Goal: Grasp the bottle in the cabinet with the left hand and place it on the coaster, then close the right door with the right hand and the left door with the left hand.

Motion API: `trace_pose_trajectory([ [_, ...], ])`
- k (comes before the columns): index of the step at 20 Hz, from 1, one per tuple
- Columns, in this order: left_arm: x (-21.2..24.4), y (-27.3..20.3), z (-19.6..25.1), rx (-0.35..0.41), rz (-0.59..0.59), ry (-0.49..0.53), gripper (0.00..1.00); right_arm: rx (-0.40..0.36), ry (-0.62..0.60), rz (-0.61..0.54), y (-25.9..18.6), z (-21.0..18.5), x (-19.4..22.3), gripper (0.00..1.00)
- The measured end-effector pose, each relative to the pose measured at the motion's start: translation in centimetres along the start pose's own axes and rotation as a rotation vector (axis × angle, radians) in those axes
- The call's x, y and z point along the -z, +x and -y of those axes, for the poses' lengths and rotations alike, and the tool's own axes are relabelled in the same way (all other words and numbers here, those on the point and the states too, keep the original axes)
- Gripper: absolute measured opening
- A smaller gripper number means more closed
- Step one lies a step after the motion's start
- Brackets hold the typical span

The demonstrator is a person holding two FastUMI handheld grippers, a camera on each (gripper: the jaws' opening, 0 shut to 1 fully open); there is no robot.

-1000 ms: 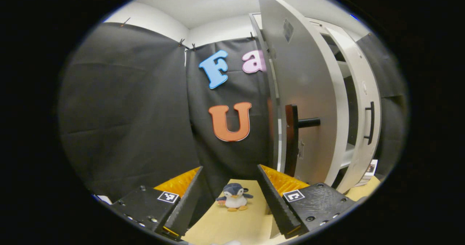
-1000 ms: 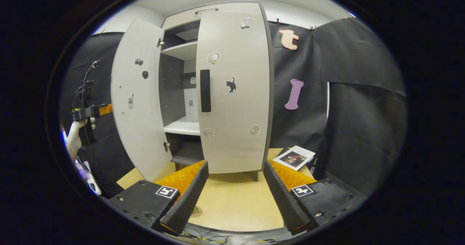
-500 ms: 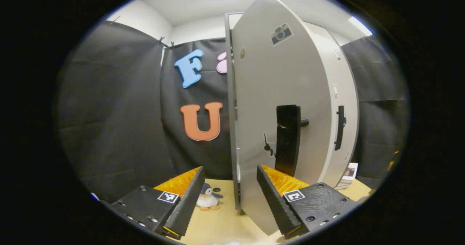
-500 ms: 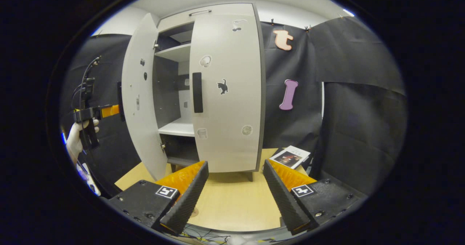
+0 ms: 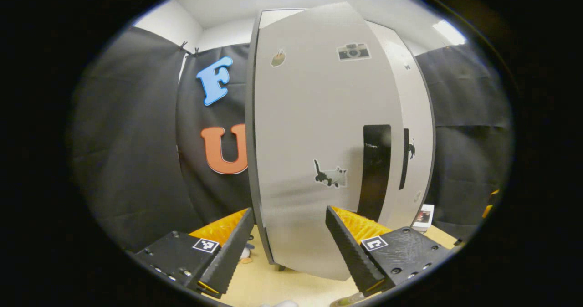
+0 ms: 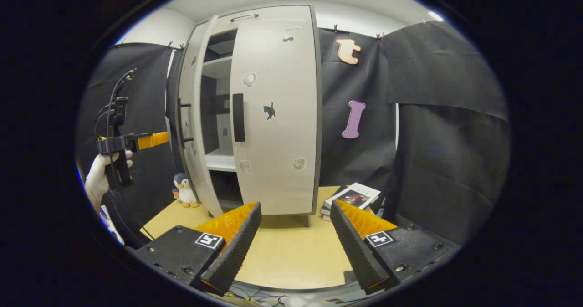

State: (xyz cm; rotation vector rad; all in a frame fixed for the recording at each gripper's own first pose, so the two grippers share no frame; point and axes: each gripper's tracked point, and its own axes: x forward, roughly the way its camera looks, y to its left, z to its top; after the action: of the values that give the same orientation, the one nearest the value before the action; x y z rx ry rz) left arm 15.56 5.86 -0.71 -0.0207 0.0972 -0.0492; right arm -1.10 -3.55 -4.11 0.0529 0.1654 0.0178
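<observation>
Doors tell the story here. The left door (image 6: 189, 115) has swung most of the way in over the last second; in the right gripper view only a narrow gap onto the shelves (image 6: 217, 115) remains between it and the right door (image 6: 273, 115), which sits flush on the cabinet (image 6: 246, 17). In the left gripper view the left door's front (image 5: 319, 138) now faces me broadly, where a second ago I saw it nearly edge-on.

My left gripper (image 5: 289, 248) is spread wide with nothing between its fingers, close in front of the door's lower part; I can't tell whether a finger touches the panel. The right gripper (image 6: 294, 243) is also released and empty, held back over the tabletop (image 6: 291, 257), well clear of the cabinet.

I can't make out the bottle or the coaster from here. I judge this the last step, with one more push needed to seat the door. A toy penguin (image 6: 184, 189) stands near the tabletop's left edge, beside the door's foot.
</observation>
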Motion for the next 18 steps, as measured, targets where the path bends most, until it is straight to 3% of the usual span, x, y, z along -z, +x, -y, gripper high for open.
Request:
trace_pose_trajectory([
  [2, 0.3, -0.3, 0.0, 0.004, -0.008, -0.005, 0.97, 0.011, -0.002, 0.002, 0.0, 0.2, -0.1, 0.96],
  [5, 0.6, -1.4, 0.1, 0.009, -0.013, -0.013, 0.96, 0.009, -0.002, 0.001, 0.3, 0.0, -0.1, 1.0],
  [6, 0.9, -1.9, 0.4, 0.011, -0.018, -0.016, 0.97, 0.006, -0.003, 0.003, 0.3, -0.2, -0.2, 0.96],
  [13, 1.1, -6.1, 2.3, 0.053, -0.021, -0.03, 0.94, -0.011, -0.005, 0.023, 0.7, -1.5, -1.0, 0.99],
  [14, 0.9, -6.8, 2.5, 0.052, -0.015, -0.024, 1.0, -0.011, -0.003, 0.027, 0.8, -1.7, -1.1, 0.96],
  [18, 0.5, -9.8, 3.0, 0.03, 0.013, 0.014, 0.98, -0.007, -0.001, 0.049, 0.9, -2.5, -1.6, 0.99],
])
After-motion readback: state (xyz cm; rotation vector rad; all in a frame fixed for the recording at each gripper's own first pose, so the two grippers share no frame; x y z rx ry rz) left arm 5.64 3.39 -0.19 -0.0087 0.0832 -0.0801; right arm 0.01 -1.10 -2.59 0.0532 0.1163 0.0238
